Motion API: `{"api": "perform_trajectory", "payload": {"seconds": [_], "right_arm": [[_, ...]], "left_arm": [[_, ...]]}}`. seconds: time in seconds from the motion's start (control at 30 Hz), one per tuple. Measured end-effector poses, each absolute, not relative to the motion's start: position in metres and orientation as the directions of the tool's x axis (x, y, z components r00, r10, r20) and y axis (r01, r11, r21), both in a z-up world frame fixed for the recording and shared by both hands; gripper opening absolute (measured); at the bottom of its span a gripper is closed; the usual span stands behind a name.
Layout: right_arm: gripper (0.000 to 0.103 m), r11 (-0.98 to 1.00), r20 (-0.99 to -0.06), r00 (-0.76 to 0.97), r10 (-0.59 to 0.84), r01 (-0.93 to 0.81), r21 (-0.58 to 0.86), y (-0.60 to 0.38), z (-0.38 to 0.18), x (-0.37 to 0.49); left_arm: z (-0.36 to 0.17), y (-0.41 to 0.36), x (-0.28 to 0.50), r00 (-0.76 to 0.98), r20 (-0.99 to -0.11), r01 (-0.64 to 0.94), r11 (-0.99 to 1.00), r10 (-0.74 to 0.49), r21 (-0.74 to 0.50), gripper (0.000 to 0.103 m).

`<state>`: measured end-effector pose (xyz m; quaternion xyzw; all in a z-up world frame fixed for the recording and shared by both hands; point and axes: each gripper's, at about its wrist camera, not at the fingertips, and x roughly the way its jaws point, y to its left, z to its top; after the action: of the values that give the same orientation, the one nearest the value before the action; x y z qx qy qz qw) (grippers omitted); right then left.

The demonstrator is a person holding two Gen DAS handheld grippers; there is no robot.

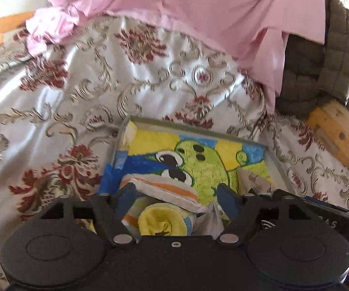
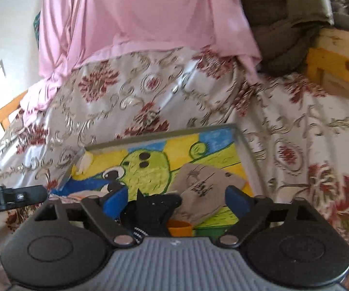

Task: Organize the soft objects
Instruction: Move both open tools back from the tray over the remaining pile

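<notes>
A shallow tray (image 1: 186, 124) with a green cartoon creature painted on its bottom lies on the bed. My left gripper (image 1: 176, 194) is open over the tray's near left part. A white sock with an orange stripe (image 1: 167, 190) lies loose between its blue pads, on top of a rolled yellow sock (image 1: 162, 223). My right gripper (image 2: 176, 201) is open over the same tray (image 2: 164, 133). A black sock (image 2: 155, 206) lies between its fingers, not pressed. A beige sock with black print (image 2: 205, 189) rests just beyond, also seen as the beige sock (image 1: 254, 179).
A floral satin bedspread (image 1: 77, 92) surrounds the tray. A pink cloth (image 1: 198, 12) drapes at the back, an olive quilted blanket (image 1: 319, 68) at the back right beside a wooden bed frame (image 2: 339, 68). An orange piece (image 2: 179, 228) sits under the right gripper.
</notes>
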<state>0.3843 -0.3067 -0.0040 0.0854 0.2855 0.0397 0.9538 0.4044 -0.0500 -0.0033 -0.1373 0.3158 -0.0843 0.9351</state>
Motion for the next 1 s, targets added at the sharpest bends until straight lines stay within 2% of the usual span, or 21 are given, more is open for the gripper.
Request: {"api": "perform_trajectory", "payload": {"seconds": [0.27, 0.43, 0.57, 0.63, 0.77, 1.0], "right_arm": [[0.103, 0.982, -0.450, 0.885, 0.118, -0.037, 0.185, -0.305, 0.027, 0.326], [0.103, 0.978, -0.367, 0.921, 0.132, -0.061, 0.199, -0.293, 0.054, 0.278], [0.103, 0.980, -0.296, 0.946, 0.134, -0.082, 0.180, -0.286, 0.064, 0.235], [0.103, 0.981, -0.267, 0.954, 0.137, -0.094, 0.169, -0.283, 0.063, 0.216], [0.103, 0.986, -0.248, 0.962, 0.115, -0.081, 0.146, -0.278, 0.061, 0.182], [0.103, 0.986, -0.250, 0.964, 0.090, -0.051, 0.158, -0.271, 0.056, 0.133]], "left_arm": [[0.028, -0.042, 0.344, 0.869, -0.449, 0.067, 0.949, -0.208, -0.308, 0.092], [0.045, -0.042, 0.303, 0.891, -0.406, 0.081, 0.952, -0.202, -0.296, 0.096], [0.054, -0.040, 0.271, 0.895, -0.398, 0.090, 0.955, -0.202, -0.283, 0.102], [0.057, -0.035, 0.256, 0.894, -0.393, 0.096, 0.948, -0.217, -0.305, 0.102], [0.060, -0.030, 0.223, 0.895, -0.385, 0.100, 0.943, -0.225, -0.317, 0.102], [0.053, -0.023, 0.168, 0.897, -0.390, 0.117, 0.962, -0.210, -0.248, 0.102]]}}
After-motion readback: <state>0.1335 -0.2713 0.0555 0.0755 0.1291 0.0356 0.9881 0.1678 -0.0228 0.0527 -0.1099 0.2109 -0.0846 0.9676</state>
